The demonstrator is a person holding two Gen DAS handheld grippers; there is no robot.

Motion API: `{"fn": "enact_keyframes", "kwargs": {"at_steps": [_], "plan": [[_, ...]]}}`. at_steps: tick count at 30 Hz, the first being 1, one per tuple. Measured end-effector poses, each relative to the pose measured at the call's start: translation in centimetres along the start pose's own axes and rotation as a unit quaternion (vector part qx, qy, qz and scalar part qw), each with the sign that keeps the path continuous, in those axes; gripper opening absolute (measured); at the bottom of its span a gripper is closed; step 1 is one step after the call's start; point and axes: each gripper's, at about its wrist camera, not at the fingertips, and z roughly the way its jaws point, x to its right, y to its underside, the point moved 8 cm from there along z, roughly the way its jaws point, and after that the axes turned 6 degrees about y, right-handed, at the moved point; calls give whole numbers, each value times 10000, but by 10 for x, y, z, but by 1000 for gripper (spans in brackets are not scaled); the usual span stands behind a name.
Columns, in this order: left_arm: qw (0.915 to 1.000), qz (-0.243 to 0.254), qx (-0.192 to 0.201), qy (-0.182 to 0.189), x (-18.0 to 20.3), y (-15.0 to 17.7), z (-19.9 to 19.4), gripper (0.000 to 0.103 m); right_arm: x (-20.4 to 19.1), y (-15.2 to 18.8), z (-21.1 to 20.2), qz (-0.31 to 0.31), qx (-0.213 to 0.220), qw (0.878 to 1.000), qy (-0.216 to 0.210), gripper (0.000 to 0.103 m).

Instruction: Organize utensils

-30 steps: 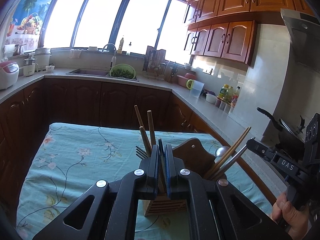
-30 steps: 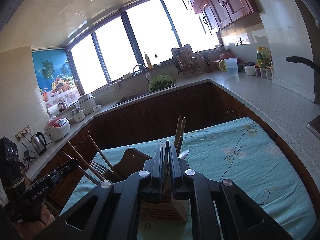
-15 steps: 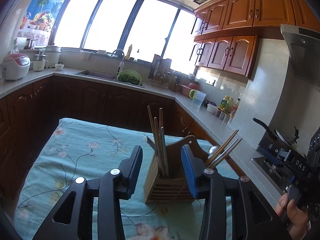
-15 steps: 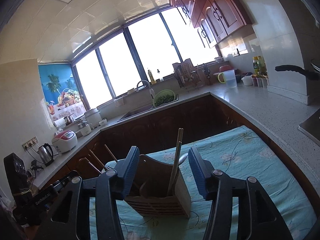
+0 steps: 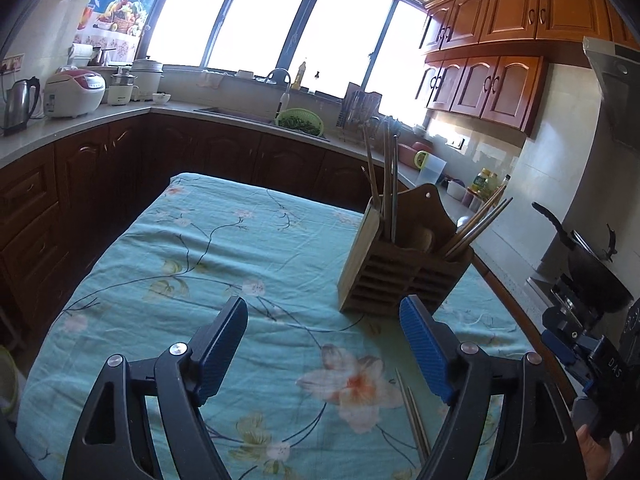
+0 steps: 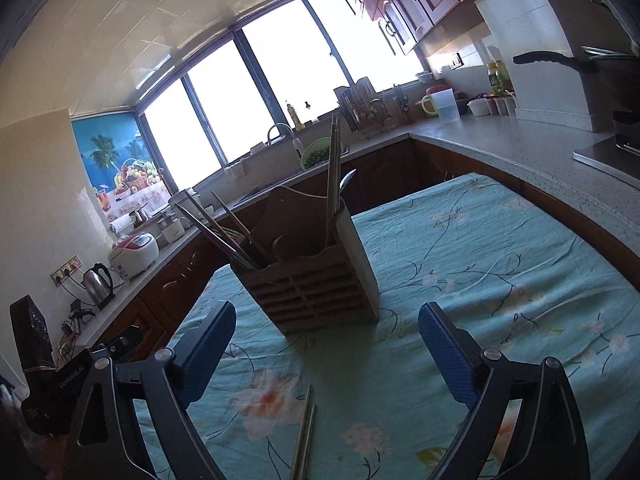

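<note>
Left gripper: jaws spread wide, just been opening, nothing between the blue pads, nothing held. Poised low over the desk.

Right gripper: jaws likewise wide, just been opening, empty; blue pads apart above bare cloth. Also visible at the right edge of the left wrist view, gripped by a hand.

Loose chopsticks: one pair, lying flat on the desk close under both grippers; in the left view just inside the right-hand finger, in the right view between the fingers, nearer the left one. Not in contact with either gripper.

Utensil holder: wooden, slatted front, tall arched back, standing upright on the desk beyond the grippers and apart from them. Contents: several chopsticks upright in one end compartment; further chopsticks leaning outward from the other end; a spoon bowl showing near the upright group. Exact count not legible.

Desk: covered with a turquoise floral cloth; no other loose utensil in view.

Surroundings: kitchen worktop with sink, green colander, rice cooker, kettle.

Progress, as judged: most utensils already stowed in the holder. Remaining: the one loose pair on the cloth, to be picked up and dropped into a compartment. Task near its end, not complete.
</note>
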Motion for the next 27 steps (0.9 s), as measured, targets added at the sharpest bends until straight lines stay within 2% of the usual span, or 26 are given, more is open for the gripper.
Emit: {"fn": "enact_keyframes", "kwargs": {"at_steps": [5,14,18,19,21,24,27], "plan": [[10000,-84,-41,17,-5,15,-17,79,-3,10,-14,-68,89,9999,23,96],[9999,107,70,-41,-4,21,-46,80,-9,18,-38,-302,296,9990,127,96],[9994,297,178,9,3,21,-61,83,-17,8,-63,-602,693,9954,262,97],[9990,371,245,-11,5,21,-67,85,-20,4,-72,-687,845,9936,290,101],[9976,530,412,-157,8,21,-79,101,-26,-1,-89,-850,1174,9889,338,103],[9944,745,661,-355,12,25,-97,102,-33,-3,-107,-1164,1487,9808,490,103],[9918,855,835,-442,14,32,-109,102,-36,7,-114,-1408,1545,9762,578,103]]}}
